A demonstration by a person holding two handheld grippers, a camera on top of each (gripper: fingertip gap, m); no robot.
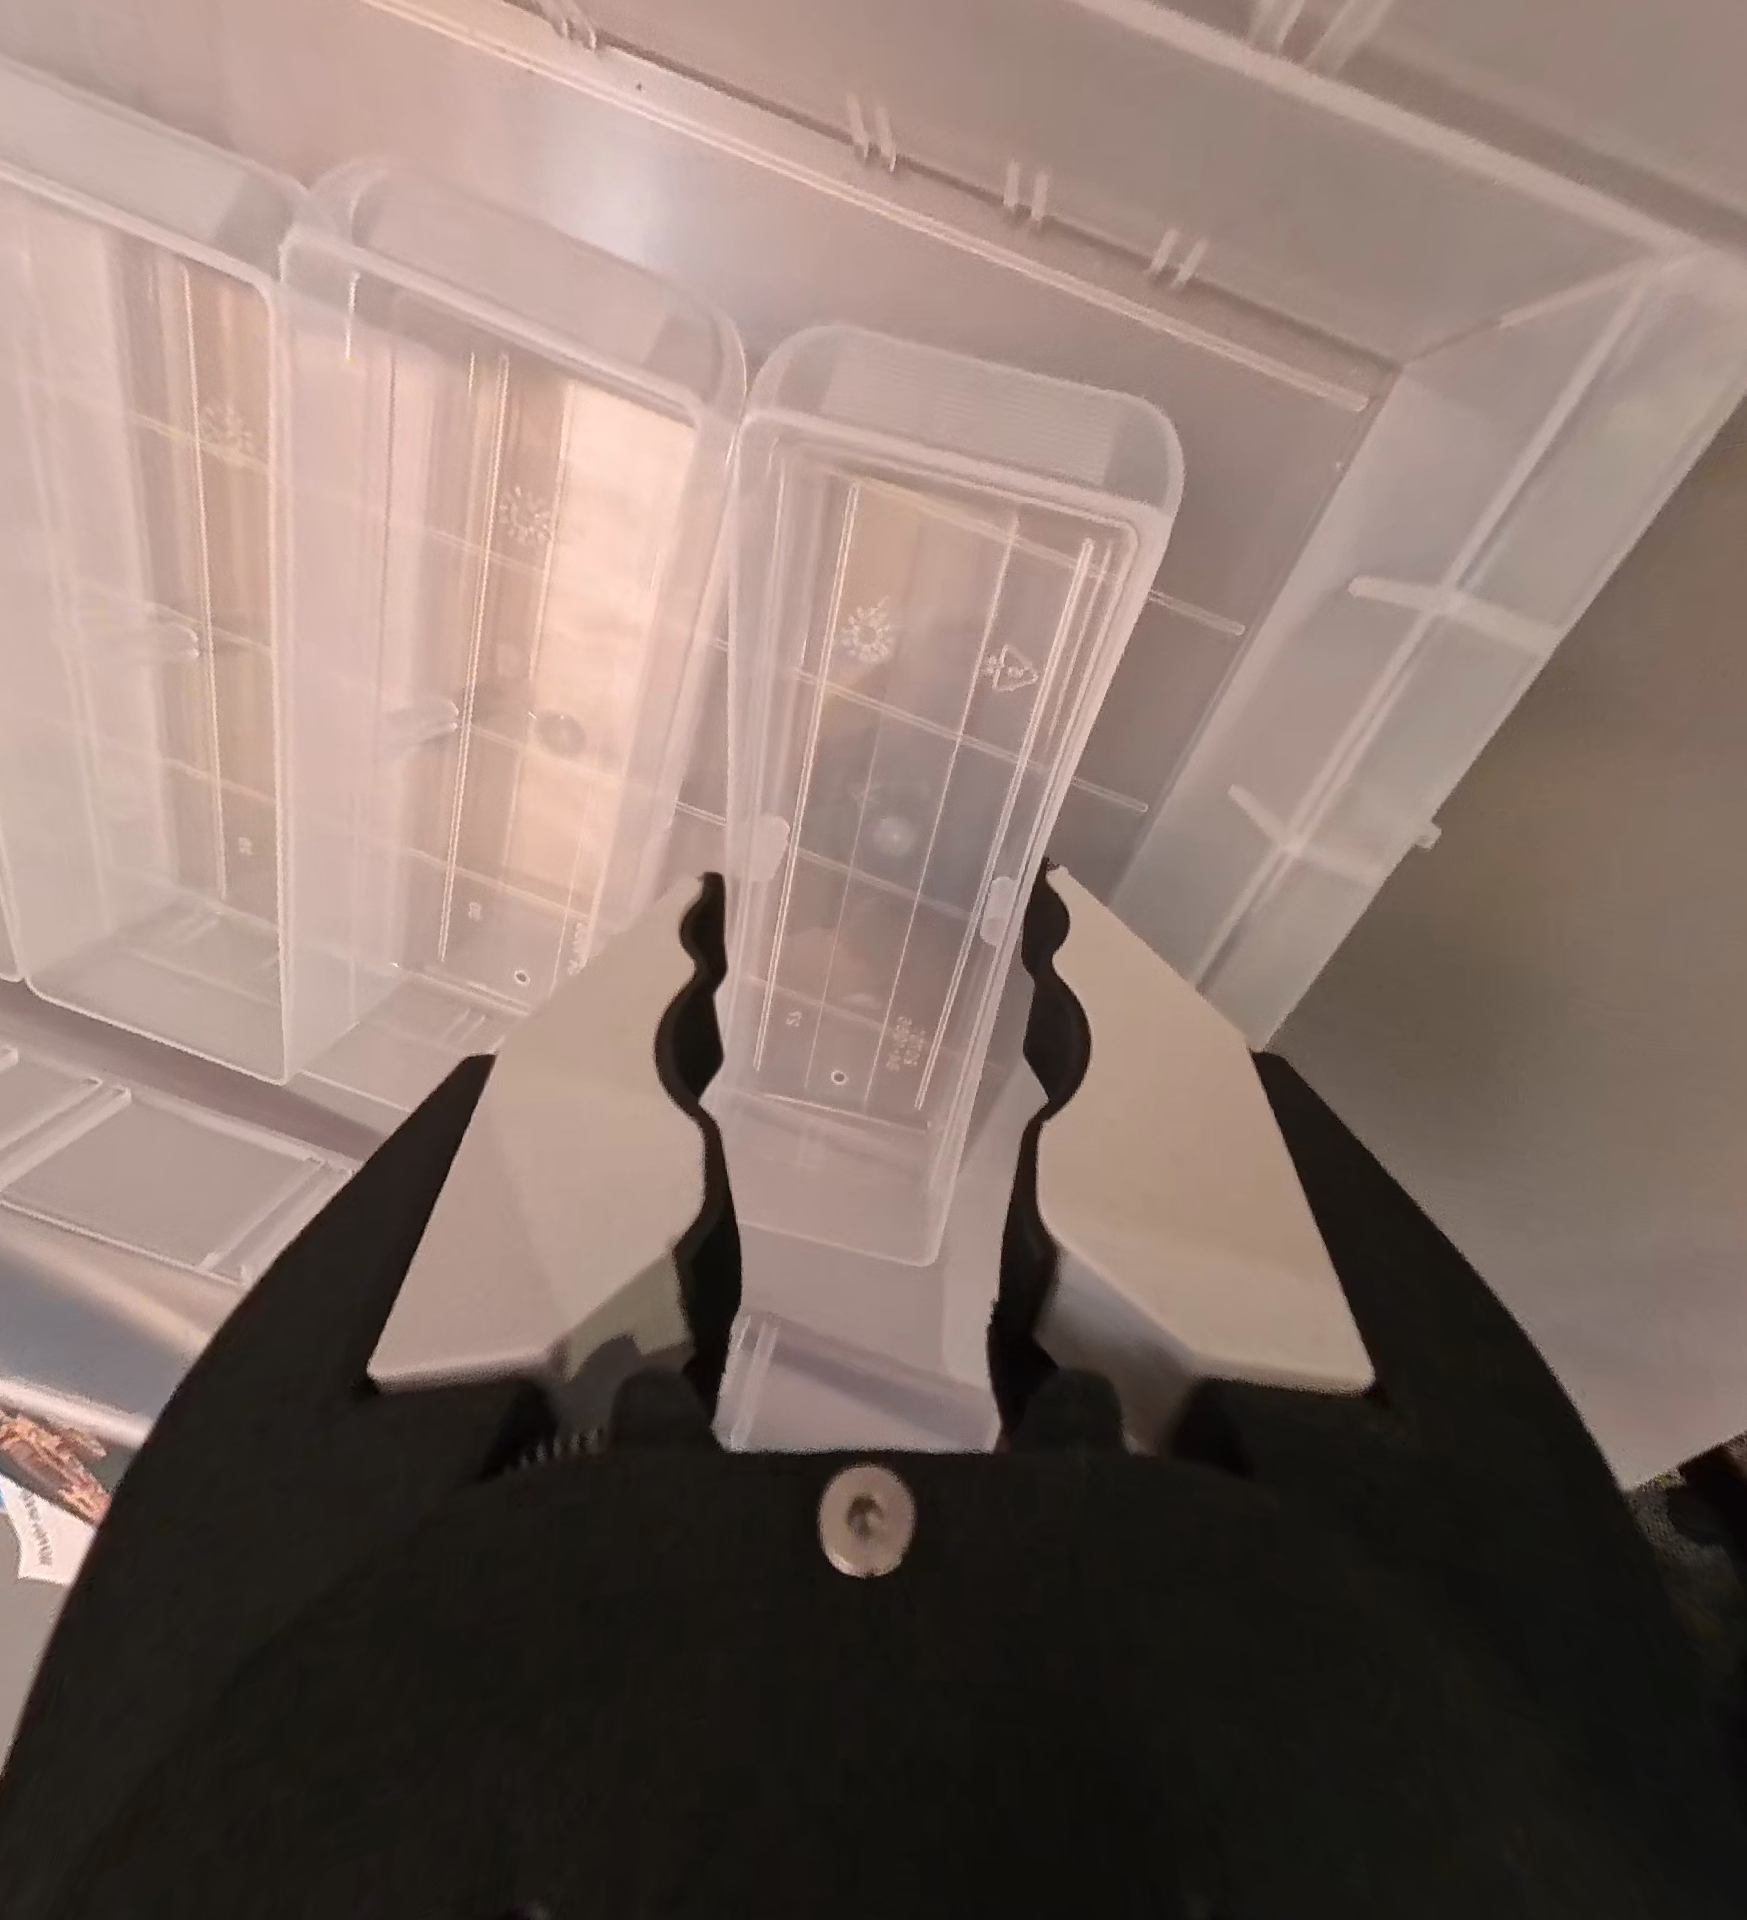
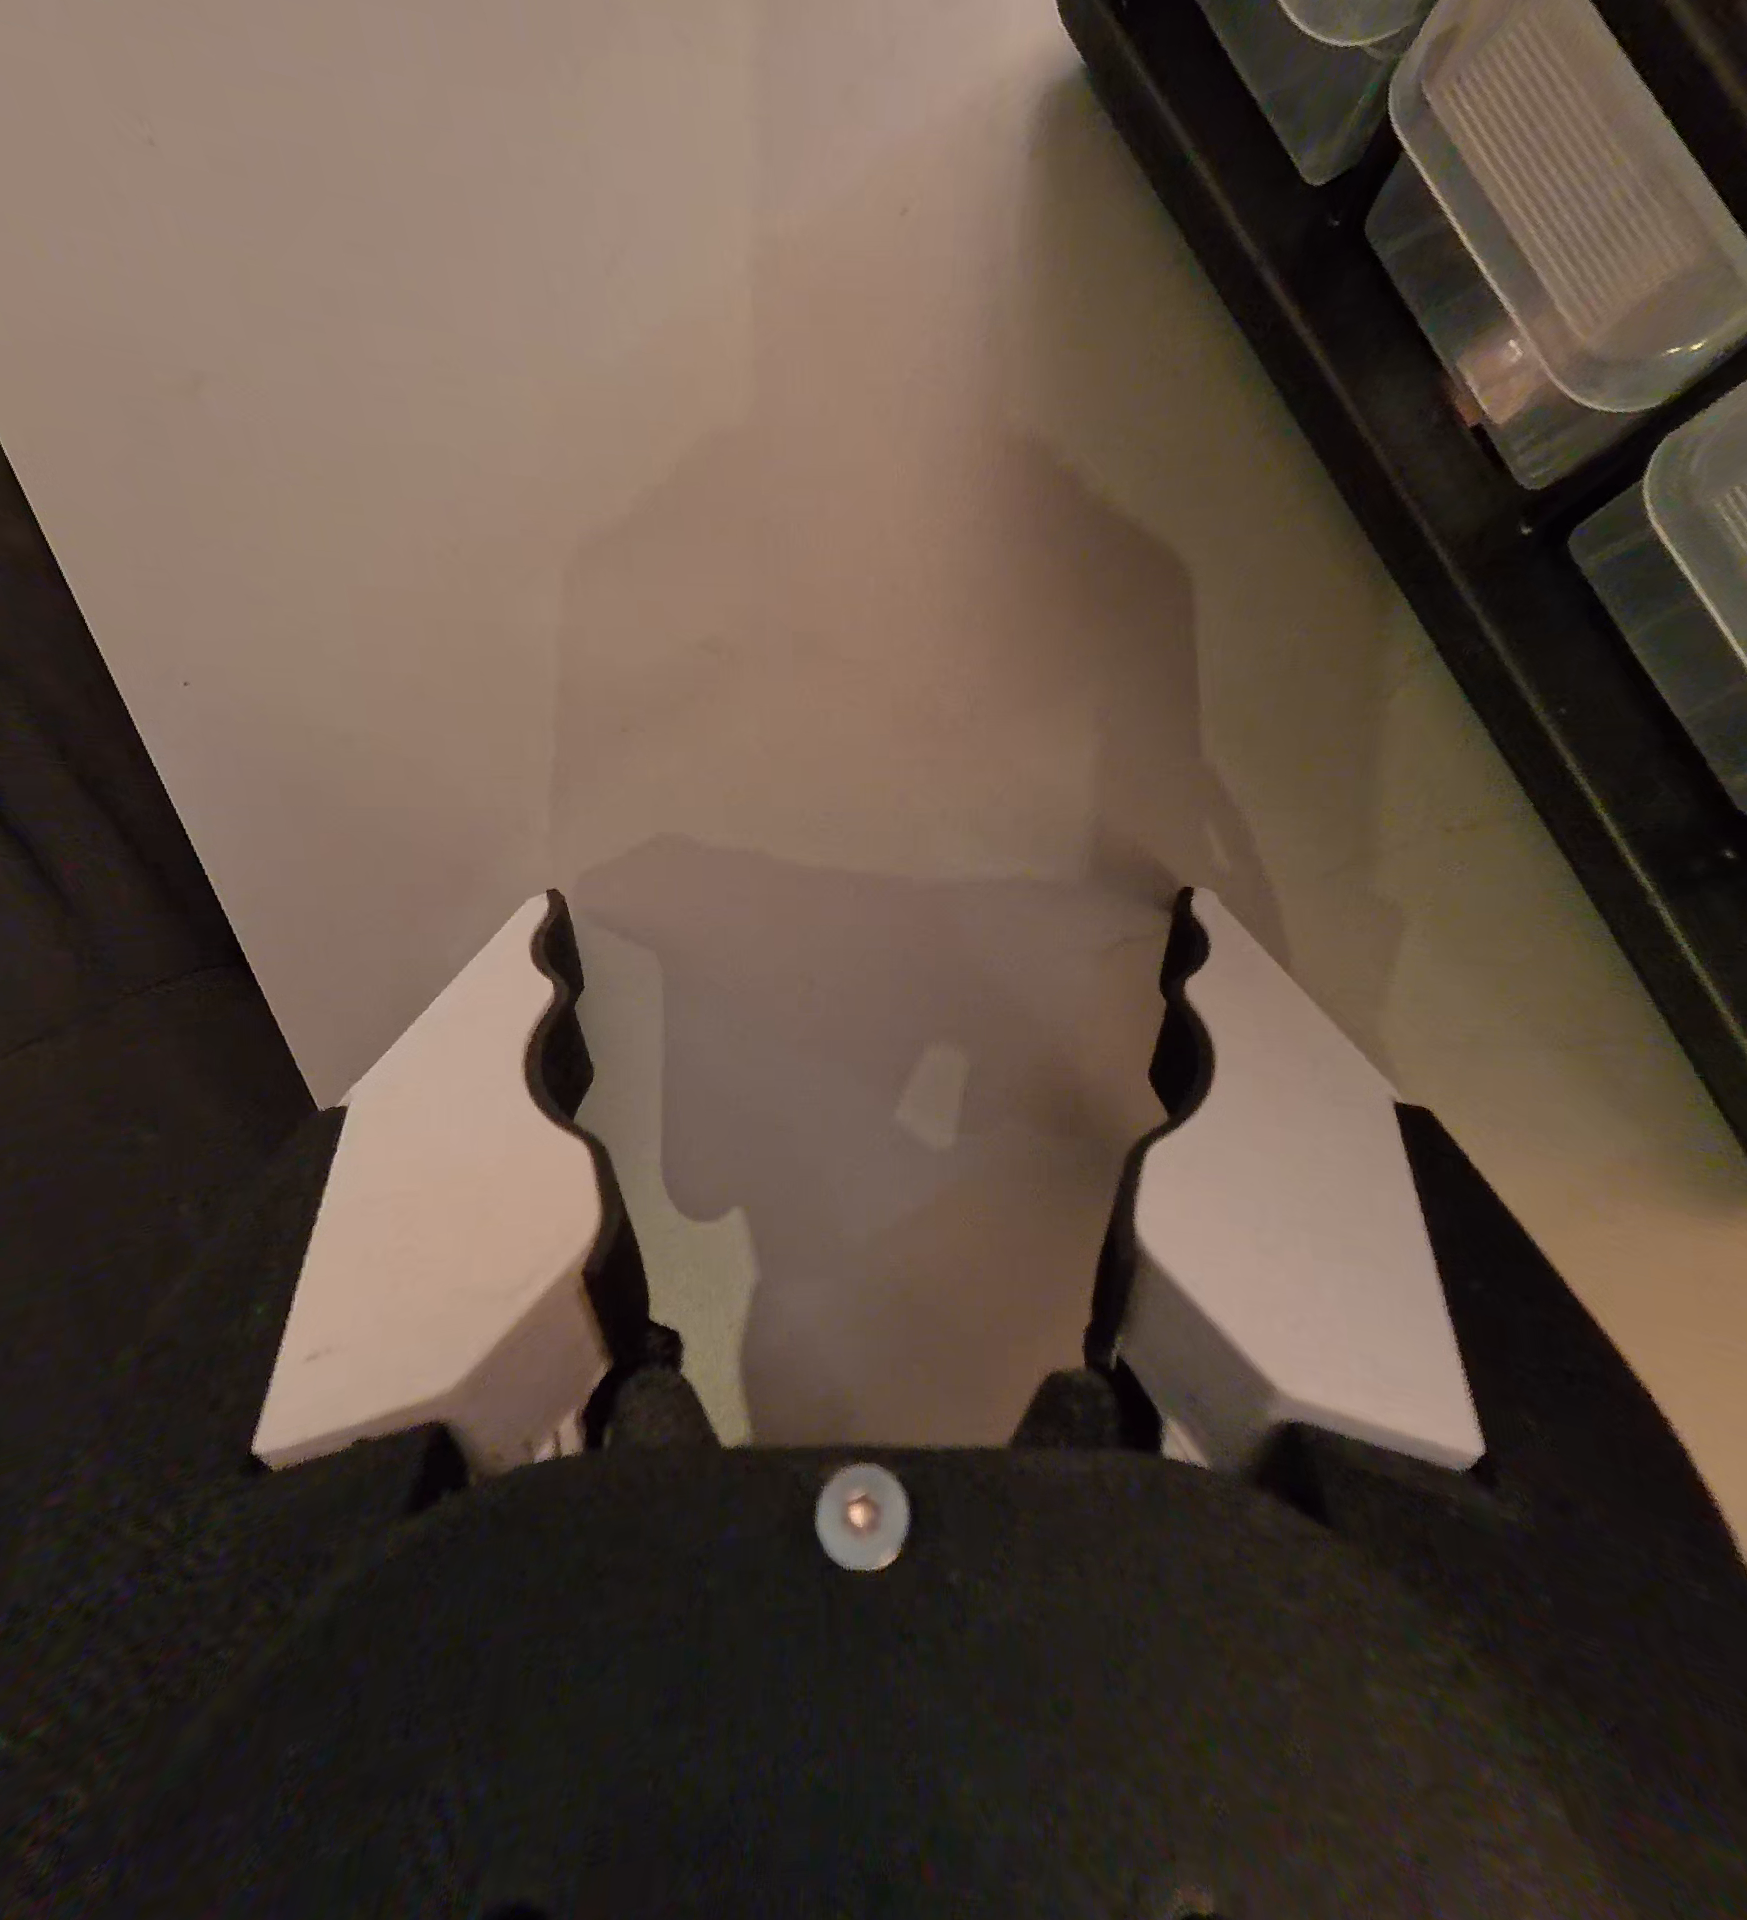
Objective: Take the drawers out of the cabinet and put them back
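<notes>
In the left wrist view my left gripper (image 1: 879, 878) is shut on a clear plastic drawer (image 1: 910, 644), with one finger pressed against each long side. I hold it over a large translucent bin (image 1: 1368, 644), at its right end. Two more clear drawers (image 1: 495, 644) (image 1: 100, 582) lie side by side in the bin to the left. In the right wrist view my right gripper (image 2: 871, 896) is open and empty above the white table (image 2: 433, 416). The black cabinet (image 2: 1368, 468) runs along the upper right, with clear drawers (image 2: 1575, 229) (image 2: 1742, 623) sitting in its slots.
The table's left edge borders a dark floor (image 2: 38, 727) in the right wrist view. In the left wrist view a printed box (image 1: 7, 1475) lies at the lower left, and white tabletop (image 1: 1627, 935) shows to the right of the bin.
</notes>
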